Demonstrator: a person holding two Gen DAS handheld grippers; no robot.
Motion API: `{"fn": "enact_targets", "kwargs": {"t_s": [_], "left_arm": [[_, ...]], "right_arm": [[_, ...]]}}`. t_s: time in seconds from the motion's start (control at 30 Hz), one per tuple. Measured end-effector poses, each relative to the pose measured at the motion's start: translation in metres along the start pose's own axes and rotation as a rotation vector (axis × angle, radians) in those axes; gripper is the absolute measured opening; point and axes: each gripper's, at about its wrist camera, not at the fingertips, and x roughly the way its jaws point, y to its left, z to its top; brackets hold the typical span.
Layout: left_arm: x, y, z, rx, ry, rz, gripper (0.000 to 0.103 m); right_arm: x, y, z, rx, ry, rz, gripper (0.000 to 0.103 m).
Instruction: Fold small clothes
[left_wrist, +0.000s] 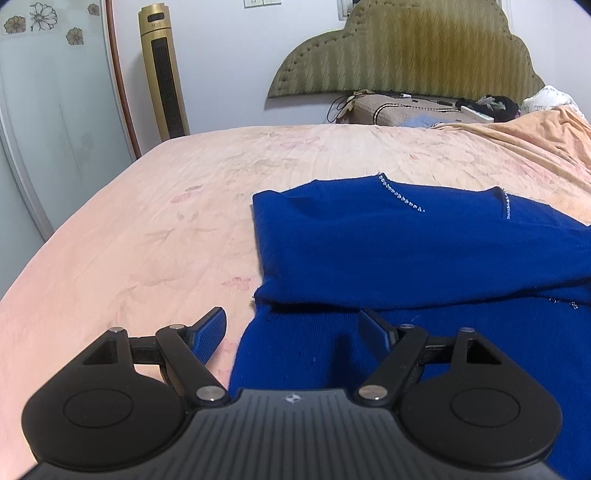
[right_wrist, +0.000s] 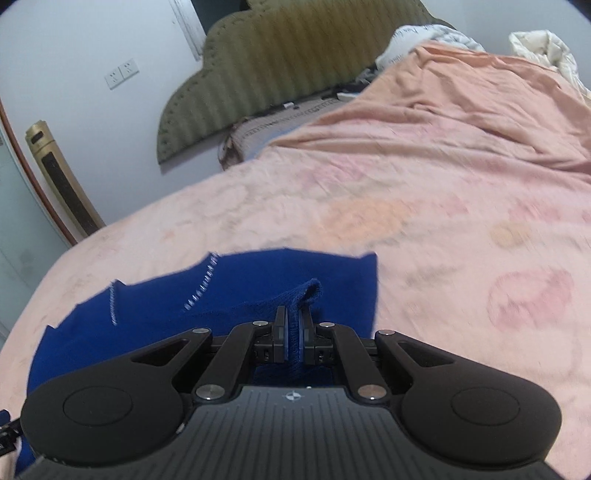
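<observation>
**A:** Why's the blue sweater spread flat on the bed?

**B:** Easier folding, I'd guess. Right tongs are pinching a knit edge, probably to carry it across. Left tongs hover wide, gripping nothing.

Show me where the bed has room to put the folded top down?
The pink sheet lies bare between the blue top and the gold tower fan. It gets crowded near the headboard, with cables and a rumpled blanket.
</observation>
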Motion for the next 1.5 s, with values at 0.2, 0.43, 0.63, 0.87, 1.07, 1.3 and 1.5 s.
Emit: {"fn": "enact_targets", "kwargs": {"t_s": [0.2, 0.43, 0.63, 0.87, 1.07, 1.3, 1.5], "left_arm": [[-0.003, 0.000, -0.003, -0.001, 0.004, -0.002, 0.078], [-0.005, -0.006, -0.006, 0.003, 0.006, -0.012, 0.078], [-0.005, -0.009, -0.007, -0.006, 0.012, -0.022, 0.078], [-0.010, -0.009, -0.010, -0.019, 0.014, -0.026, 0.078], [-0.014, -0.008, -0.015, -0.047, 0.025, -0.044, 0.078], [-0.030, -0.011, -0.033, -0.051, 0.013, -0.077, 0.079], [-0.041, -0.025, -0.051, -0.050, 0.013, -0.130, 0.079]], "right_arm": [[-0.001, -0.005, -0.006, 0.011, 0.009, -0.025, 0.008], [-0.011, -0.002, -0.011, -0.016, -0.005, -0.088, 0.042], [-0.016, 0.021, -0.023, -0.168, 0.021, -0.055, 0.057], [-0.024, 0.023, -0.034, -0.183, 0.050, -0.108, 0.059], [-0.043, 0.040, -0.052, -0.252, 0.080, -0.033, 0.070], [-0.067, 0.038, -0.080, -0.217, 0.090, -0.049, 0.074], [-0.074, 0.059, -0.121, -0.335, 0.089, -0.064, 0.102]]}}
